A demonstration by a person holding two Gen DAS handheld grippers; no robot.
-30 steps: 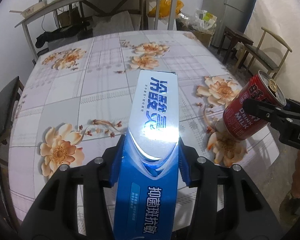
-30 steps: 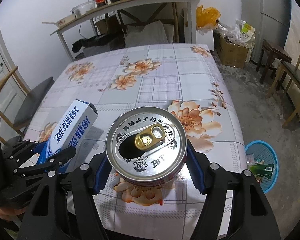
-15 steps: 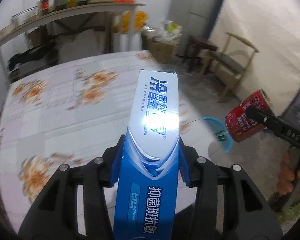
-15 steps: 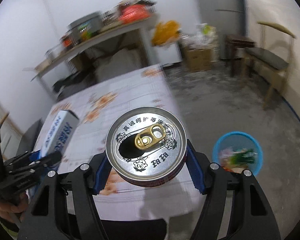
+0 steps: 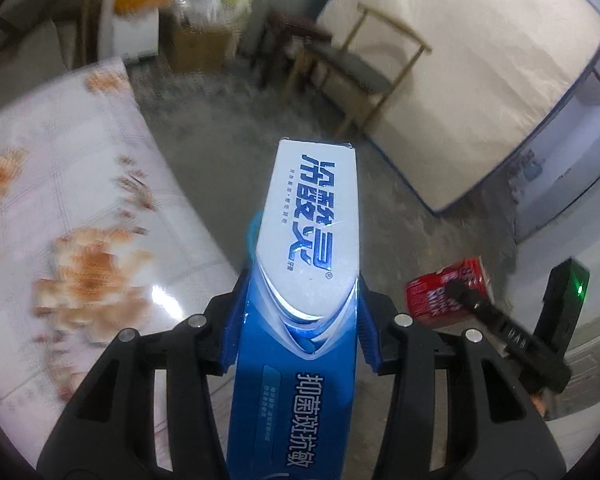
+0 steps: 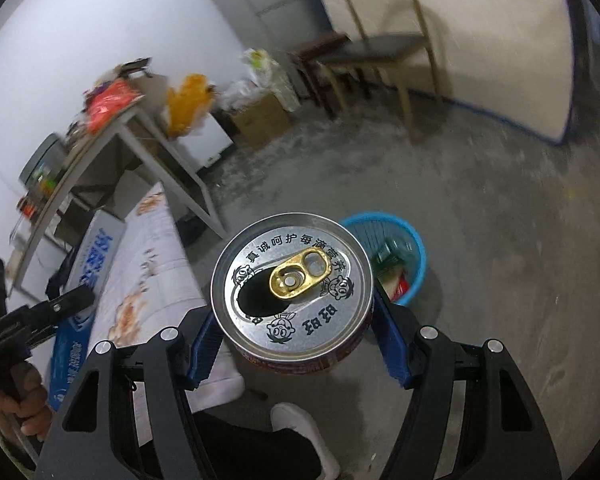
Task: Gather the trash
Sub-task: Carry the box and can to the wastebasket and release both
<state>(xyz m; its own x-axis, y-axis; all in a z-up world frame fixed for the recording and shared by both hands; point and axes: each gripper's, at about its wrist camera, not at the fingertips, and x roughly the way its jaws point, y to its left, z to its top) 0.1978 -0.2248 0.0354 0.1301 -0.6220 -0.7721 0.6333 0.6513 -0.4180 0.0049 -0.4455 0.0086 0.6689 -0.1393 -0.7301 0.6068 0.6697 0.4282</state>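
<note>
My left gripper (image 5: pixel 300 328) is shut on a long blue and white toothpaste box (image 5: pixel 312 240) that sticks out forward past the table's edge over the floor. My right gripper (image 6: pixel 296 344) is shut on a red drink can (image 6: pixel 292 284), whose silver top with a gold pull tab faces the camera. Just beyond the can on the floor stands a blue trash basket (image 6: pixel 414 240) with some wrappers inside. In the left wrist view the red can (image 5: pixel 444 292) shows at the lower right, clamped by the other gripper. The box (image 6: pixel 96 256) also appears at the left of the right wrist view.
The floral-cloth table (image 5: pixel 60 208) lies to the left. Wooden chairs (image 6: pixel 384 52) stand by the far wall, near a cardboard box (image 6: pixel 260 116) and bags. A side table (image 6: pixel 112 132) holds clutter. A person's leg and white shoe (image 6: pixel 304 432) are below the can.
Both grippers have swung right, away from the table and out over the floor, each still holding its item. The blue basket is now close behind the can.
</note>
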